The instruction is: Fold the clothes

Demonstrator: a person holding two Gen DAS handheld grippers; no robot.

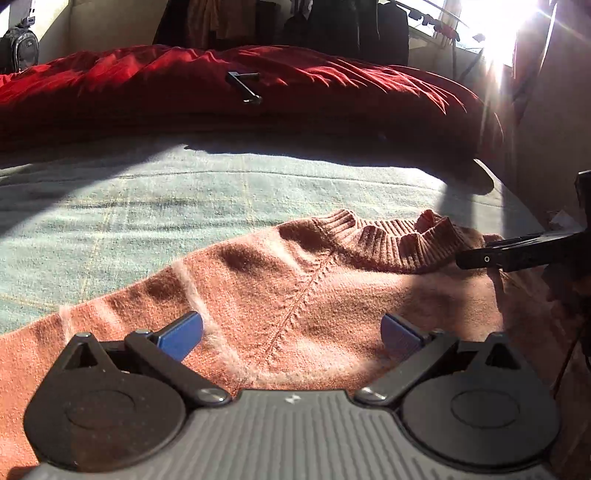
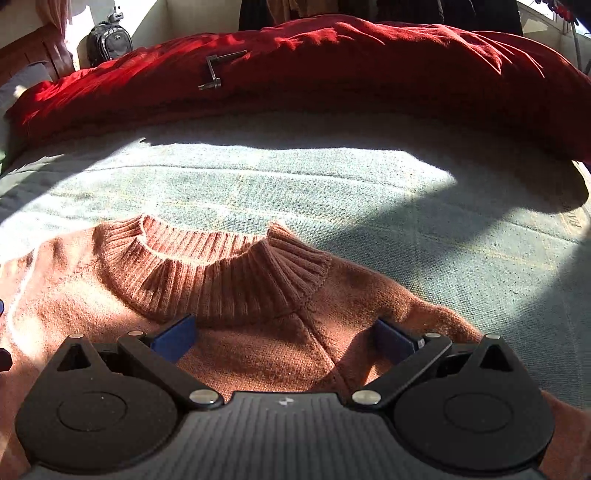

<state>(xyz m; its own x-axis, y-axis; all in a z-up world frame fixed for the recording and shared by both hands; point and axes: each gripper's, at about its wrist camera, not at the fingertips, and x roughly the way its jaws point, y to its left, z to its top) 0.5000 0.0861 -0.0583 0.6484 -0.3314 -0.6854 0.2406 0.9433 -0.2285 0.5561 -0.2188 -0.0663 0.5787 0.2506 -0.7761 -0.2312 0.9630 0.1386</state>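
An orange-brown knitted sweater lies flat on a pale green blanket, its ribbed collar pointing away from me. My left gripper hovers open over the sweater's left shoulder seam, blue pads wide apart, nothing between them. The right gripper's black body shows at the right edge of the left wrist view, beside the collar. In the right wrist view the sweater fills the foreground, and my right gripper stands open just below the ribbed collar, over the right shoulder seam.
A rumpled red duvet is piled across the far side of the bed, with a small grey metal bracket lying on it. A black backpack stands at the back left. Bright window glare at the upper right. Green blanket stretches beyond the collar.
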